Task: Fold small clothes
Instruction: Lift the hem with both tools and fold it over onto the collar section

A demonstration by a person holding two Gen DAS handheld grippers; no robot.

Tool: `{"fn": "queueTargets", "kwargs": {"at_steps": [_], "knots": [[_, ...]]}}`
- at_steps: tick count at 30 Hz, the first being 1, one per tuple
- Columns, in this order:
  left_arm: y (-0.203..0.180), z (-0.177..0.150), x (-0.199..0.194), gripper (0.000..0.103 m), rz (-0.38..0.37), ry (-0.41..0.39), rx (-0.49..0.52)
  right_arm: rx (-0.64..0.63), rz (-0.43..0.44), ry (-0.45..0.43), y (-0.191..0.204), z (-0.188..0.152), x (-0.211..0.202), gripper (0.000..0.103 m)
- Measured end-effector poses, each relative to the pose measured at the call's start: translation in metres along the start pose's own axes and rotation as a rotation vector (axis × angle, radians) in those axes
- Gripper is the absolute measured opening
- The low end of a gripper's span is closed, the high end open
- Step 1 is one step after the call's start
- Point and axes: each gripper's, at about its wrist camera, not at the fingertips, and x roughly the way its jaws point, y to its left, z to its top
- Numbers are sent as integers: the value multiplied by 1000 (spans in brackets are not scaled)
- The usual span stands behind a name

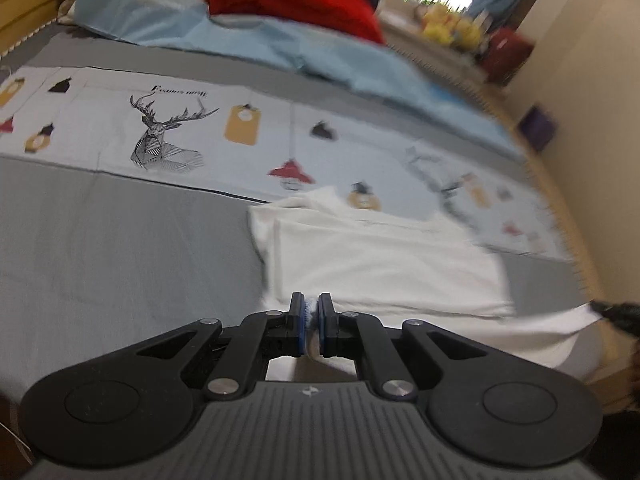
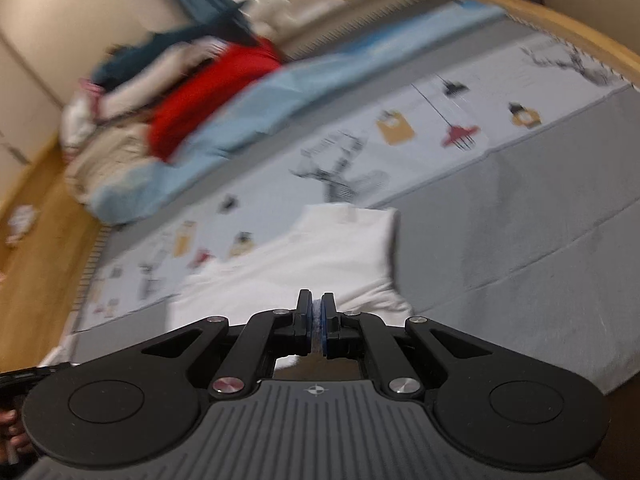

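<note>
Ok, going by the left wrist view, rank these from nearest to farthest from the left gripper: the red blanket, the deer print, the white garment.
1. White garment: pinched in the left gripper, spreading ahead and right.
2. Deer print: ahead and left, on the bedsheet's pale band.
3. Red blanket: at the far end of the bed, beyond the light blue cloth.

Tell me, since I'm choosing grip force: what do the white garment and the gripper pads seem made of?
White garment: probably soft matte cotton knit; it lies limp, with rounded folds. Pads on the left hand-held gripper and right hand-held gripper: blue, likely rubber or foam, dull finish; blur leaves it open.
</note>
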Motion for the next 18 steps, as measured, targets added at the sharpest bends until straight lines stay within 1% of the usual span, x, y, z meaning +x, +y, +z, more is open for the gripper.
{"fn": "queueTargets", "kwargs": {"at_steps": [3, 5, 7, 10, 11, 12, 14, 16, 18], "knots": [[-2, 28, 53, 6, 65, 46, 21, 21, -78, 35, -3, 22, 56, 3], [-1, 39, 77, 6, 81, 57, 28, 27, -121, 55, -3, 32, 89, 3], [2, 43, 98, 6, 100, 76, 30, 7, -176, 72, -3, 37, 119, 3], [13, 42, 122, 6, 103, 120, -1, -8, -202, 97, -6, 35, 149, 3], [17, 44, 127, 6, 103, 121, -17, 1, -206, 105, -9, 36, 155, 3], [19, 45, 128, 8, 99, 114, -34, 15, -201, 100, -12, 37, 160, 3], [27, 50, 130, 9, 119, 93, -67, 39, -204, 65, -16, 42, 167, 4], [32, 51, 130, 9, 139, 91, -90, 53, -251, 1, -20, 46, 168, 5], [37, 47, 133, 10, 138, 116, -106, 57, -294, -33, -24, 48, 166, 8]]}}
